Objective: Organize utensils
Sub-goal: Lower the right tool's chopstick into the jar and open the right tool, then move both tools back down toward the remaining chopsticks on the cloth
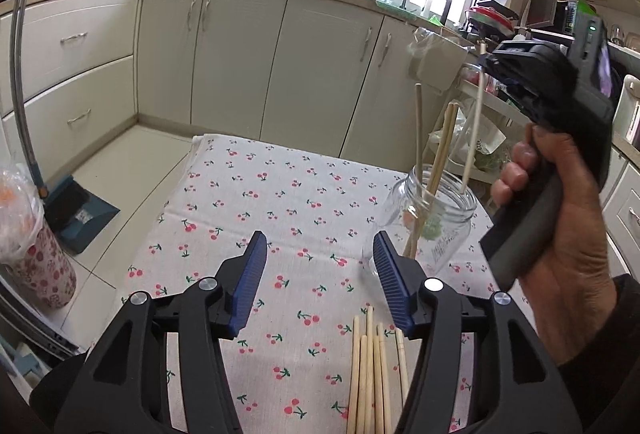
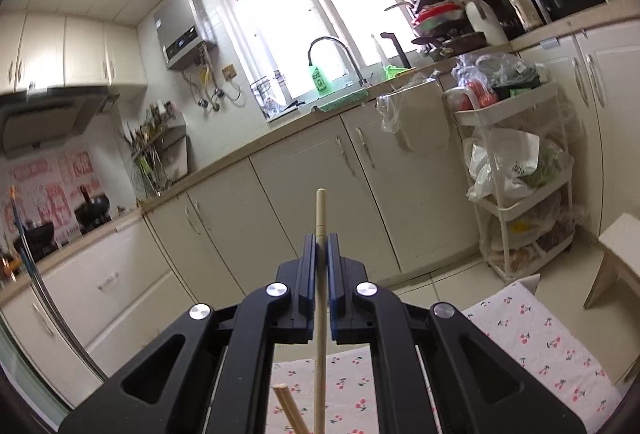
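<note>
Three chopsticks (image 1: 438, 149) stand in the jar (image 1: 436, 222), my right hand-held gripper (image 2: 321, 254) clamps one more (image 2: 320, 310) above it, and my left hand-held gripper (image 1: 320, 282), half-wide and empty, hangs over the pile (image 1: 374, 374) left on the counter (image 1: 280, 201).

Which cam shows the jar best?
Left wrist: the whole glass jar shows upright on the cherry cloth, several chopsticks standing in it. Right wrist misses the jar itself; only two chopstick tips poke up at its bottom edge.
</note>
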`<state>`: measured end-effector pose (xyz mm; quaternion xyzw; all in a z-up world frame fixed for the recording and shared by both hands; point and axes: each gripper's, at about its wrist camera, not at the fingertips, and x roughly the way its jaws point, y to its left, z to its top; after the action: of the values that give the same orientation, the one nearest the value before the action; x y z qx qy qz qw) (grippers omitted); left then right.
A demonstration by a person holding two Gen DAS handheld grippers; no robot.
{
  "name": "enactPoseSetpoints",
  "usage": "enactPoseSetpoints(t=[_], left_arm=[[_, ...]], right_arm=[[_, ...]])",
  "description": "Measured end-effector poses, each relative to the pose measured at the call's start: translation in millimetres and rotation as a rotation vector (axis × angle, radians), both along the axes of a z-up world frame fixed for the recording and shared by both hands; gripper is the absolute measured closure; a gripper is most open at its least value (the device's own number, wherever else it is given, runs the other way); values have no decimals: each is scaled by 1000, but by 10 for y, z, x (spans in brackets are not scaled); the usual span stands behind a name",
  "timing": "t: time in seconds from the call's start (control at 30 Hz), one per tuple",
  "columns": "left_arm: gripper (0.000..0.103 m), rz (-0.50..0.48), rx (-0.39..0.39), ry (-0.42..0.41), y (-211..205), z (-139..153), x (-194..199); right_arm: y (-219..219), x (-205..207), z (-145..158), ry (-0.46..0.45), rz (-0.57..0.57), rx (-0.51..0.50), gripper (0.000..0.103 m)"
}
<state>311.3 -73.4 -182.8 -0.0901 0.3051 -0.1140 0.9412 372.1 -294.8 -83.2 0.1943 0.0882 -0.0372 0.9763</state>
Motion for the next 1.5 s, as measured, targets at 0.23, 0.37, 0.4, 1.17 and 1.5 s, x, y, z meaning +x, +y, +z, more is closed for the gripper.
enactPoseSetpoints(t=[0.23,0.37,0.4,1.17,1.5], left_arm=[[46,5,-6,7,14,10,50],[44,6,-8,4,8,66,39],[43,6,-7,3,6,86,23],[31,35,113,22,127,672,-844],[26,31,130,17,187,810,-1247]], right_arm=[[180,-78,-128,31,54,-99,97],[263,-197,-217,62,93,-140,97],[270,-220,-240,74,101,-143,97],[433,-2138,-514,388,174,-73,65],[620,-2444,-560,434,203,-62,62]])
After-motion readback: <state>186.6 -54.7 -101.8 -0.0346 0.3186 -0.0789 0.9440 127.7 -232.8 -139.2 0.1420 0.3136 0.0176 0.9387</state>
